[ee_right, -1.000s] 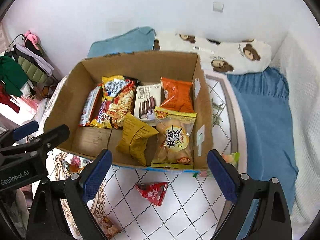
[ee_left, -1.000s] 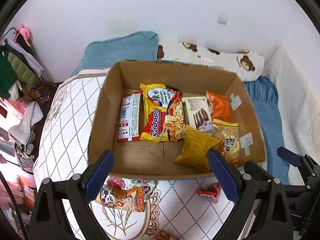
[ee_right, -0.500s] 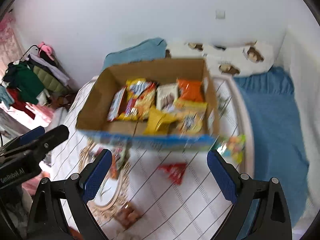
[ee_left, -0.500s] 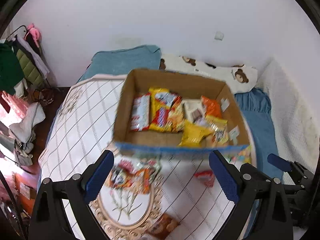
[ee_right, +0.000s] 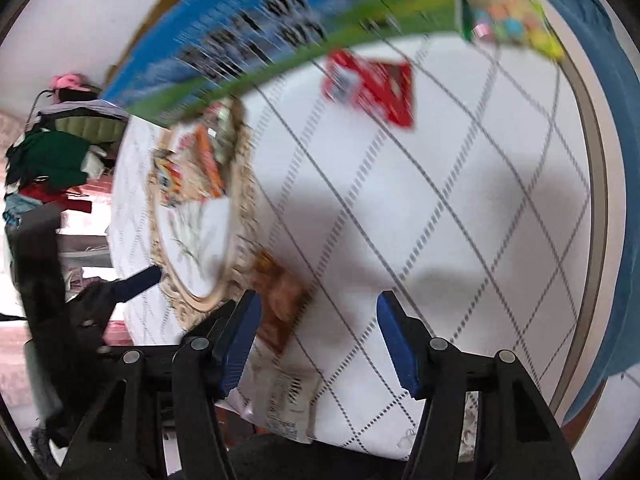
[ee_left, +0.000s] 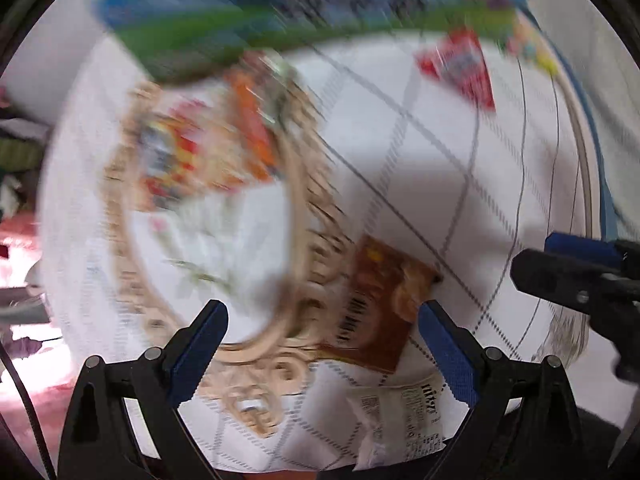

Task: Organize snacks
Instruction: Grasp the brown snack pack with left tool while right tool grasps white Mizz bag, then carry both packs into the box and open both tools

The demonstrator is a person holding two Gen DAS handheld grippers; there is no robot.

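Observation:
Both views are motion-blurred and look down at a white diamond-patterned cloth (ee_left: 460, 200). A brown snack packet (ee_left: 384, 312) lies between my open left gripper's (ee_left: 320, 344) fingers, just ahead of them. It also shows in the right wrist view (ee_right: 280, 300), by the left finger of my open, empty right gripper (ee_right: 318, 336). A white packet (ee_left: 404, 420) lies nearer the cloth's front edge. A red packet (ee_left: 460, 68), an orange-and-red packet (ee_left: 208, 152) and a pastel candy bag (ee_right: 508, 28) lie further off. The box's blue-and-green printed side (ee_right: 260, 40) fills the top.
The right gripper appears at the right edge of the left wrist view (ee_left: 580, 280), and the left gripper at the left of the right wrist view (ee_right: 100, 300). Clothes (ee_right: 48, 160) pile up left of the cloth. A blue blanket (ee_right: 616, 160) lies on the right.
Both grippers have dropped and tilted down from above the box to the cloth in front of it. The box interior has left view; the brown and white packets are now close.

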